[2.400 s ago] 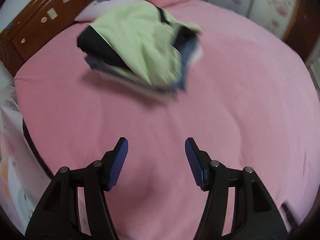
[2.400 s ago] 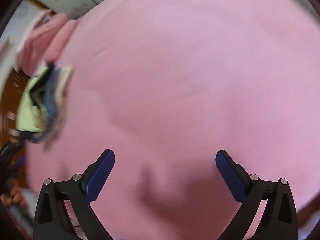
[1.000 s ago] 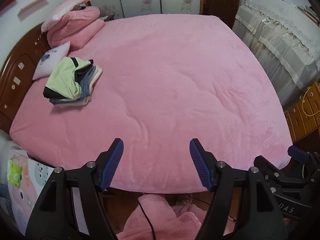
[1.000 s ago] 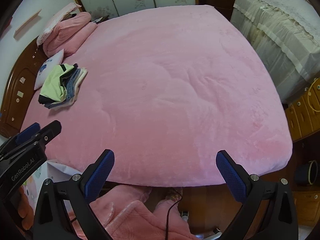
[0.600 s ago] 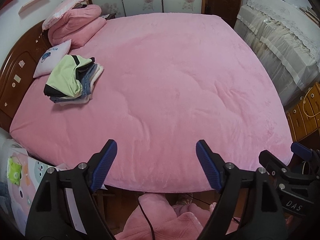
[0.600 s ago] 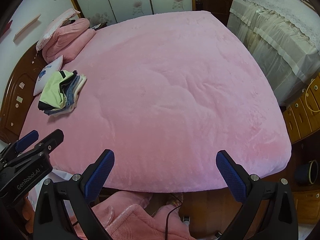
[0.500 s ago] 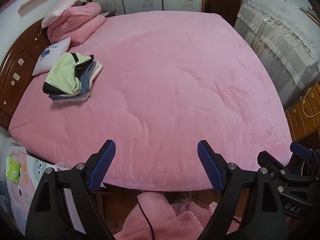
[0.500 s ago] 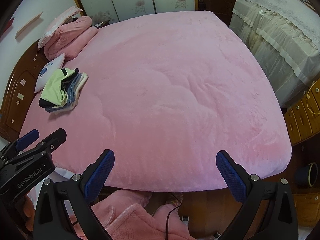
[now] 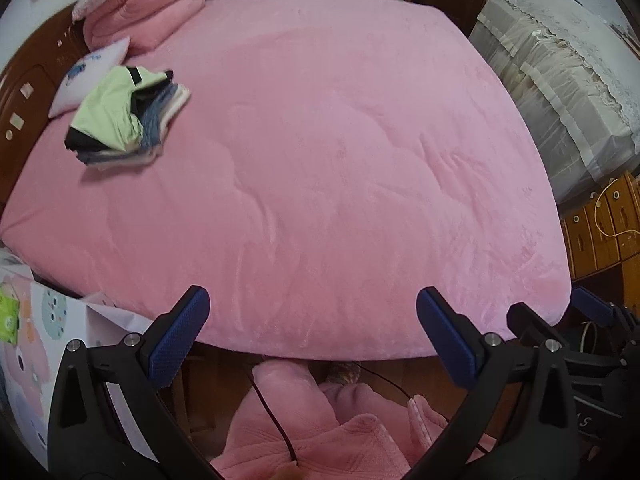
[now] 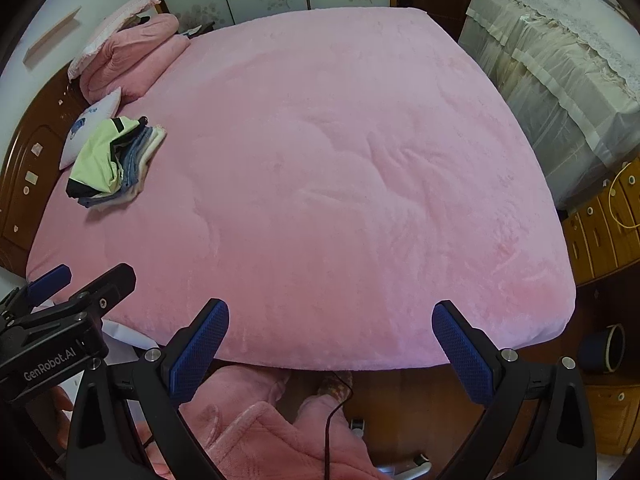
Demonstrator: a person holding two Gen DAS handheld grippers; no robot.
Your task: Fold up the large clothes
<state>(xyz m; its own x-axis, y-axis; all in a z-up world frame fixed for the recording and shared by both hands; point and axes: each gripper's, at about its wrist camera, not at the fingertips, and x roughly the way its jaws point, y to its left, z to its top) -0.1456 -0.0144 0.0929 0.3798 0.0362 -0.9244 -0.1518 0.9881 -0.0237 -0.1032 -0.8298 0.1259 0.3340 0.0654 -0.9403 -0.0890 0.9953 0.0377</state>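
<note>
Looking down over a wide bed point(image 9: 340, 160) under a pink plush blanket. Left gripper point(image 9: 312, 336) near the bed's front edge, jaws opening wide, nothing between them. Right gripper point(image 10: 330, 340) likewise spread wide and empty, over the same front edge. Folded clothes point(image 9: 124, 116) stacked near the headboard point(image 9: 16, 92) at the far left: a pale green piece on top, black and blue layers beneath, just beside a small white pillow point(image 9: 90, 72). Rolled pink bedding point(image 9: 140, 4) behind it.

Only in the right view: a dark round pot point(image 10: 602, 348) on the floor at lower right. Only in the left view: cartoon-print paper point(image 9: 24, 320) at lower left.

Pink fuzzy clothing point(image 10: 256, 432) with a dark cord point(image 10: 332, 412) across it, cut off at the bottom edge; hard to make out which garment. Lower layers of the stack too small to tell apart.
</note>
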